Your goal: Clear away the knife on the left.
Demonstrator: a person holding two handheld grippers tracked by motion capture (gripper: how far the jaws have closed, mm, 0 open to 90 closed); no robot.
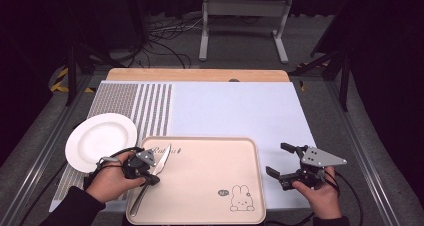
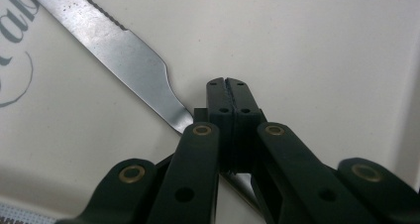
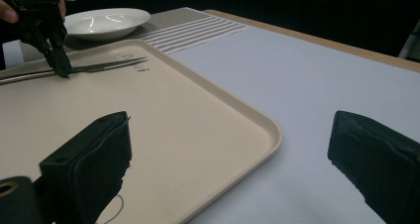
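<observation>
Holds a steel table knife with a serrated blade (image 1: 152,175) by its neck, where blade narrows into handle, in the left gripper (image 1: 148,174). Fingers (image 2: 230,107) together, clamped on the thin metal, pads meeting edge to edge in the left gripper view. Lies near the left rim of the beige plastic tray with a rabbit print (image 1: 210,186), blade tip toward one o'clock beside the printed lettering, handle trailing back toward seven o'clock. From the right gripper view, appears nearly flat and just above or on the tray floor; cannot tell which.

Right gripper (image 1: 280,167) rests off the tray at about three o'clock of it, over the pale blue mat (image 1: 240,111), fingers wide apart and holding nothing.

White round ceramic plate (image 1: 100,140) sits at ten o'clock from the knife, partly on the grey striped placemat (image 1: 145,106), just off the tray's left rim.

To do this step well, probably:
- Keep the pinch firm; a grip on flat, slick steel so close to the blade may let the long handle swing down and twist out.
- Lift level before travelling, so the handle clears the raised tray rim.
- Move slowly toward the plate side, blade pointing away from the body.
- Set down flat before parting the fingers, avoiding a clatter or slide against the plate edge.
- Leave the right gripper parked clear.
</observation>
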